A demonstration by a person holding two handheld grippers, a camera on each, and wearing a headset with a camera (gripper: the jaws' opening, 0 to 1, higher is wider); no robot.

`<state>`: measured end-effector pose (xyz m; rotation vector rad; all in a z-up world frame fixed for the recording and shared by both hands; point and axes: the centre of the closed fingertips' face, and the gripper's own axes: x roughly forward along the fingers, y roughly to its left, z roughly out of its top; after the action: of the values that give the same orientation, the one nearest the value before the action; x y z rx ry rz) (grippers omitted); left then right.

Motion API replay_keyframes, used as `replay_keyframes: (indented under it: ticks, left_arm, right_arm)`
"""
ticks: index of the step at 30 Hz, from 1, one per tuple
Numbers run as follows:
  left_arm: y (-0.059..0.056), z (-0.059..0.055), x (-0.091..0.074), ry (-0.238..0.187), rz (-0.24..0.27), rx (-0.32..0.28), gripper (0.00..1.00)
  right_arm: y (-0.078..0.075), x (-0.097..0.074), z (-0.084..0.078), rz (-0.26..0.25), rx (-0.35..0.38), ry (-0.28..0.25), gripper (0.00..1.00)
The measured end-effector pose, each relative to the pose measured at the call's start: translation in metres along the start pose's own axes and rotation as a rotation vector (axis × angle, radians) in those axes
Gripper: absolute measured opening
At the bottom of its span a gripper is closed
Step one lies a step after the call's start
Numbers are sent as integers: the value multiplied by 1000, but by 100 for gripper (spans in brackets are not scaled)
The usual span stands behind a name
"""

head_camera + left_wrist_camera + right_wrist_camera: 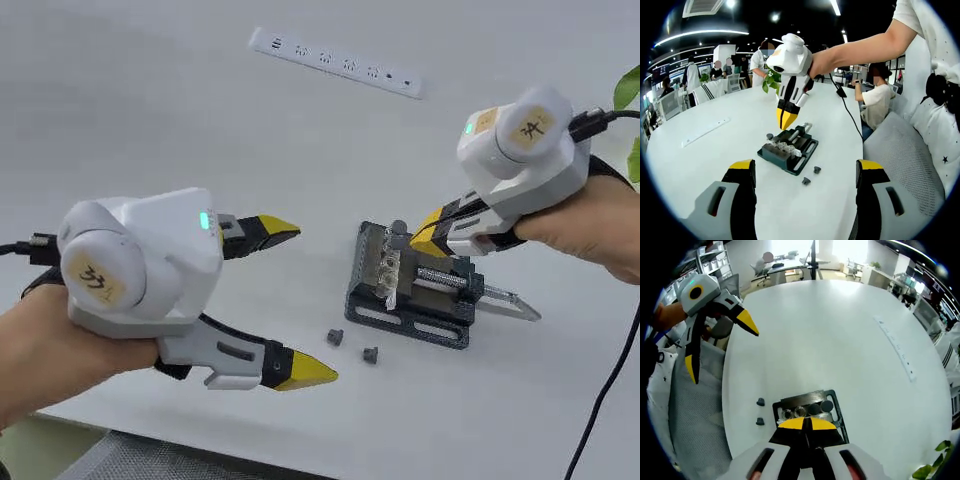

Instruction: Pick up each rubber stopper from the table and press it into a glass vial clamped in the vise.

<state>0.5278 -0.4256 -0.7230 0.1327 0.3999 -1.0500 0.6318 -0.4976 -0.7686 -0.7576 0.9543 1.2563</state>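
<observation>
Matt metal vise [418,305] (shiny screw [442,275]), smooth table [180,120].

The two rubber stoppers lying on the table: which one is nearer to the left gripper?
The left-hand stopper in the head view. It lies close to the lower yellow tip of the left gripper; the other stopper sits further right.

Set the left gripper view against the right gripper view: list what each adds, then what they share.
Left gripper view: the right tool seen from outside, shut, its tips pointing down just above the vise; this view's own jaws stand wide apart. Right gripper view: the left tool seen from outside, wide open, off to one side and clear of the vise; this view's own jaws are shut together over the vise. Shared: the vise with its vials, two loose stoppers on the white table, and the power strip.
</observation>
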Motion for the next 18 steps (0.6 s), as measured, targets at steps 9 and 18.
replay_keyframes:
  ticks: [9,18]
  left_arm:
    - [-4,8,-3,2,14,-4,80]
    - [-10,10,-5,26,18,11,80]
  right_arm:
    - [11,-29,-1,-19,67,-148,6]
    - [36,-46,-8,4,153,-281,13]
